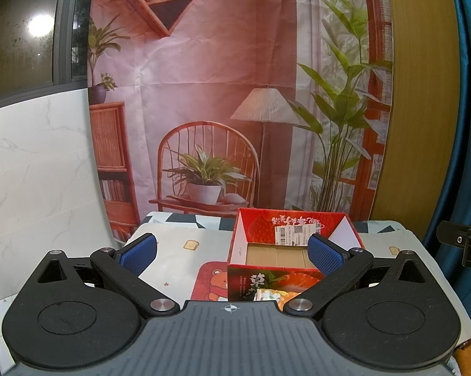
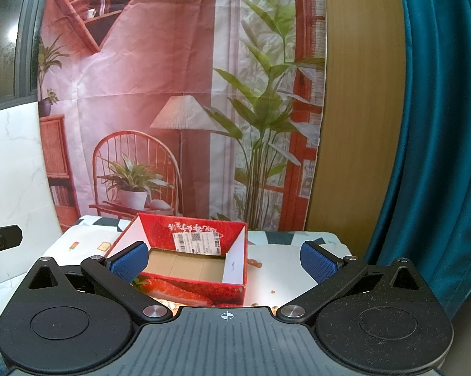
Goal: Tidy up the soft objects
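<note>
Red strawberry-print box (image 2: 191, 289); blue pads (image 1: 138, 252); teal curtain (image 2: 439, 125).

Left gripper (image 1: 232, 252) and right gripper (image 2: 224, 258) both level, jaws spread wide (nothing between the blue pads).

Right gripper (image 2: 224, 258): jaws spread wide, blue pads (image 2: 317, 261) holding nothing; positioned above the table (image 2: 282, 269), near the box's front. Red strawberry-print box (image 2: 185, 285): open-topped, bare cardboard floor, white label (image 2: 196, 242) on inner far wall; left pad overlaps its front-left corner. Printed backdrop (image 2: 173, 94) hangs behind; teal curtain (image 2: 439, 125) at right.
</note>
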Action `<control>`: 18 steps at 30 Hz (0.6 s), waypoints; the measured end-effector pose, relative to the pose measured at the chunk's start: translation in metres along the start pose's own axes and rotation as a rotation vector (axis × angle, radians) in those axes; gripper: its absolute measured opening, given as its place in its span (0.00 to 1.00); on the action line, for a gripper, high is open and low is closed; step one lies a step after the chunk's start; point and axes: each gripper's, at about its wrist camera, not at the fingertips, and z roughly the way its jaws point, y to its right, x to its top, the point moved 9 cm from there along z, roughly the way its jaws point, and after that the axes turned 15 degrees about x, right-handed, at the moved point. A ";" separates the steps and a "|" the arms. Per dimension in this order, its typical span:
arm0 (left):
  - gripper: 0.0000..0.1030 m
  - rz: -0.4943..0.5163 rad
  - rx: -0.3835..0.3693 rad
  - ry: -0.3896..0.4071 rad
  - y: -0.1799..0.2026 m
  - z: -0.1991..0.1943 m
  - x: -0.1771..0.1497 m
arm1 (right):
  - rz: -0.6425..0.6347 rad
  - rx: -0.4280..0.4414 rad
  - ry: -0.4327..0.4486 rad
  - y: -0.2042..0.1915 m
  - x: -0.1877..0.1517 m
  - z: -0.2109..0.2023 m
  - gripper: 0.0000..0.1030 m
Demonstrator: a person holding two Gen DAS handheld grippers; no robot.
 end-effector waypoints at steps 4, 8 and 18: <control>1.00 0.000 0.001 0.000 0.001 -0.001 -0.001 | 0.001 -0.001 0.000 0.001 0.000 0.001 1.00; 1.00 -0.001 0.001 0.001 0.000 0.000 -0.001 | 0.000 0.000 -0.001 0.001 0.000 0.001 1.00; 1.00 -0.002 0.000 -0.002 0.002 0.001 -0.002 | 0.000 -0.002 -0.003 0.001 0.007 -0.001 1.00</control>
